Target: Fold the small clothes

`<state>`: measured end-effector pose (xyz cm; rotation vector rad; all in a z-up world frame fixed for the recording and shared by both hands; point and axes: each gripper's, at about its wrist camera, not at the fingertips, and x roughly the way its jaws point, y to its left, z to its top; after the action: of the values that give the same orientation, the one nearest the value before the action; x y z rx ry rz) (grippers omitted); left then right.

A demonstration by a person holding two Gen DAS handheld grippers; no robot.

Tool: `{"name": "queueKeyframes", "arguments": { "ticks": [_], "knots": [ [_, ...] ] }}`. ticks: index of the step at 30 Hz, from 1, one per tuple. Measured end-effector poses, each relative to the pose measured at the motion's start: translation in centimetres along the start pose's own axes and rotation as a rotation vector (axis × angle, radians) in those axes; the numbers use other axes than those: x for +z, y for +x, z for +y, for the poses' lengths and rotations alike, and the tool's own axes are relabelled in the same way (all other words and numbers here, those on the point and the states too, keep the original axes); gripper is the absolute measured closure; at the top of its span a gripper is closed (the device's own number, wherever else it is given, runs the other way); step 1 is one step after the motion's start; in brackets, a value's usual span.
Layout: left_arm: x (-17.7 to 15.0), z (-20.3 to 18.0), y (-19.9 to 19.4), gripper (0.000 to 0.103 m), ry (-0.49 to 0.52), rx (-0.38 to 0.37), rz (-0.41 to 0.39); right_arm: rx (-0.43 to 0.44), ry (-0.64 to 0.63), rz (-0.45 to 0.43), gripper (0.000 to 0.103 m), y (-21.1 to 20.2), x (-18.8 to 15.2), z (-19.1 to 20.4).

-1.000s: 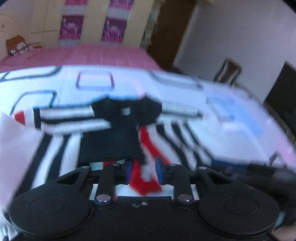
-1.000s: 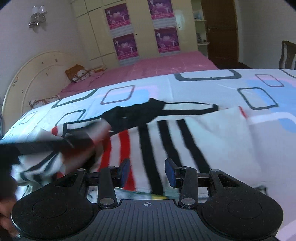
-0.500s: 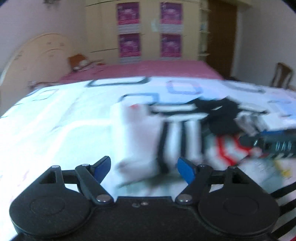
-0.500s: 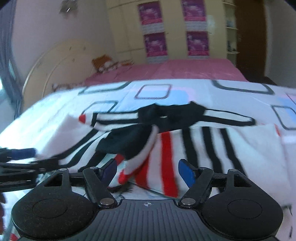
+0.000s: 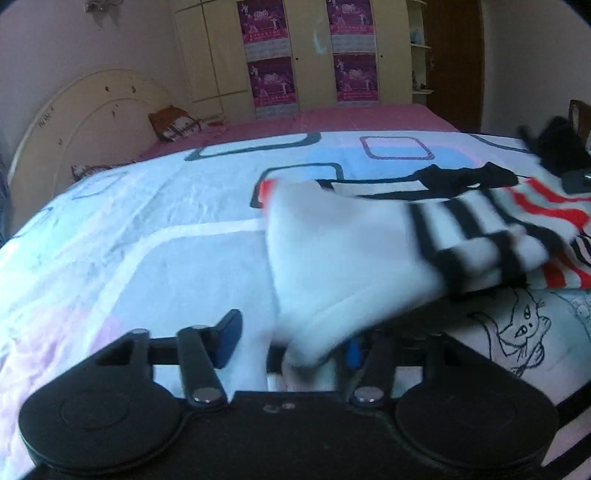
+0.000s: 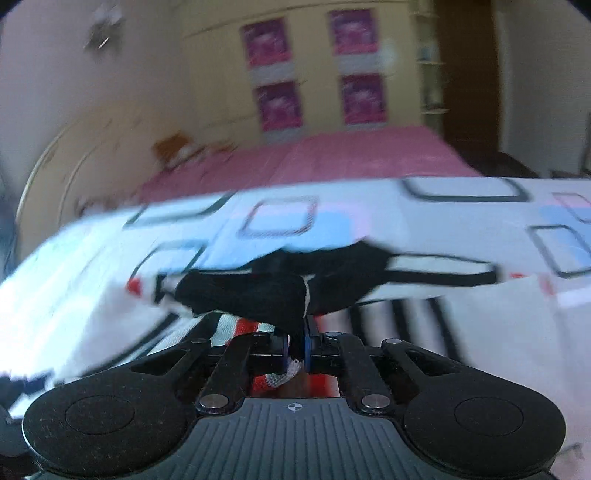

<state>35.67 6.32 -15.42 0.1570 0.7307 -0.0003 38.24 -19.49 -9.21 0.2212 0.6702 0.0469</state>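
Patterned bedsheet (image 5: 147, 229) spread wide. Striped shirt (image 5: 369, 251) lies across its right part. Left gripper (image 5: 291, 343) tilted downward, jaws part-open and just closing, white hem between them. Right gripper (image 6: 295, 347), also angled down, clamped tight on shirt's red-striped edge.

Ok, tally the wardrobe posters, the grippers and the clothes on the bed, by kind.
4 purple posters
2 grippers: the left gripper, whose jaws have just been closing with cloth between them, and the right gripper, shut on the cloth
1 striped garment
Total: 7
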Motion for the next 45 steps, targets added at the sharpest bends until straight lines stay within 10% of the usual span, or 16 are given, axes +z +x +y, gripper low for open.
{"name": "queueKeyframes", "arguments": {
  "ticks": [3, 14, 17, 19, 26, 28, 30, 42, 45],
  "knots": [
    [-0.5, -0.8, -0.2, 0.076, 0.040, -0.024, -0.010, -0.033, 0.060, 0.058, 0.097, -0.1, -0.8, -3.3],
    [-0.5, 2.0, -0.1, 0.077, -0.142, -0.137, 0.094, -0.046, 0.168, 0.098, 0.076, -1.7, -3.0, -7.4],
    [-0.5, 1.9, 0.0, 0.077, -0.125, -0.134, 0.096, -0.020, 0.172, 0.124, 0.076, -1.7, -3.1, -7.7],
    [-0.6, 1.8, -0.4, 0.077, -0.117, -0.130, 0.094, -0.019, 0.148, 0.127, 0.097, -1.6, -3.3, -7.5],
    [-0.3, 3.5, -1.4, 0.071, -0.194, -0.191, 0.129, -0.007, 0.102, 0.160, 0.096, -2.4, -3.7, -8.0],
    [-0.2, 4.6, -2.0, 0.068, -0.241, -0.219, 0.137, -0.003, 0.109, 0.124, 0.059, -3.5, -3.3, -8.5],
    [-0.1, 5.4, -2.6, 0.065, -0.272, -0.235, 0.136, 0.001, 0.111, 0.082, 0.044, -4.6, -2.7, -8.7],
    [3.1, 6.6, -3.8, 0.056, -0.371, -0.239, 0.050, -0.018, 0.183, 0.151, 0.045, -0.3, -2.0, -10.2],
    [3.6, 6.9, -2.9, 0.045, -0.369, -0.211, 0.052, -0.013, 0.154, 0.148, 0.071, -0.2, -2.0, -9.6]
  ]
}}
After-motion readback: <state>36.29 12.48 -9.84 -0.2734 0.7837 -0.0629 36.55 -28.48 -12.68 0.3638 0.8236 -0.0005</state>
